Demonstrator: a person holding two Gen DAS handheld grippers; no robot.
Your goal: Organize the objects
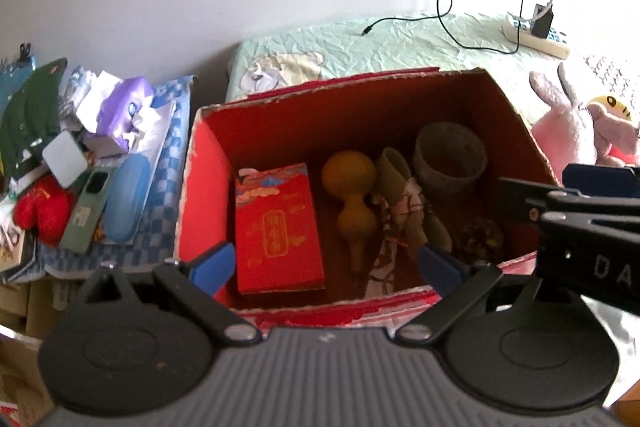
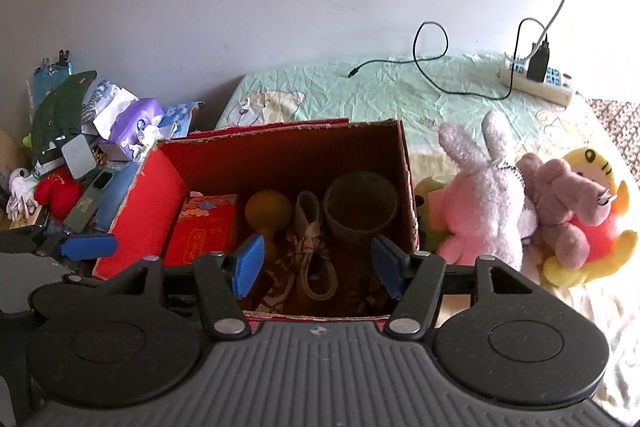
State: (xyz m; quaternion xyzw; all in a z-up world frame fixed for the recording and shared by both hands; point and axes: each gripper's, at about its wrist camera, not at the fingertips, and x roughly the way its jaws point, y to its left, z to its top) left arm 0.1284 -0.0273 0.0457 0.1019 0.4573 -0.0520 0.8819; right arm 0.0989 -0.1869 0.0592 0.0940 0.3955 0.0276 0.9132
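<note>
We hold L gripper (image 1: 326,263) and R gripper (image 2: 318,265) w/ jaws apart, nothing gripped, above the red box (image 1: 208,155), which already holds packet, gourd, cup etc., so plush toys (image 2: 520,211) beside it seem next.

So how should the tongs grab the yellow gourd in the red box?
Grip the yellow gourd at its narrow waist, coming straight down from above. It lies flat on the floor of the red box, and the pinched middle between its two bulbs probably keeps the tongs from slipping.
</note>
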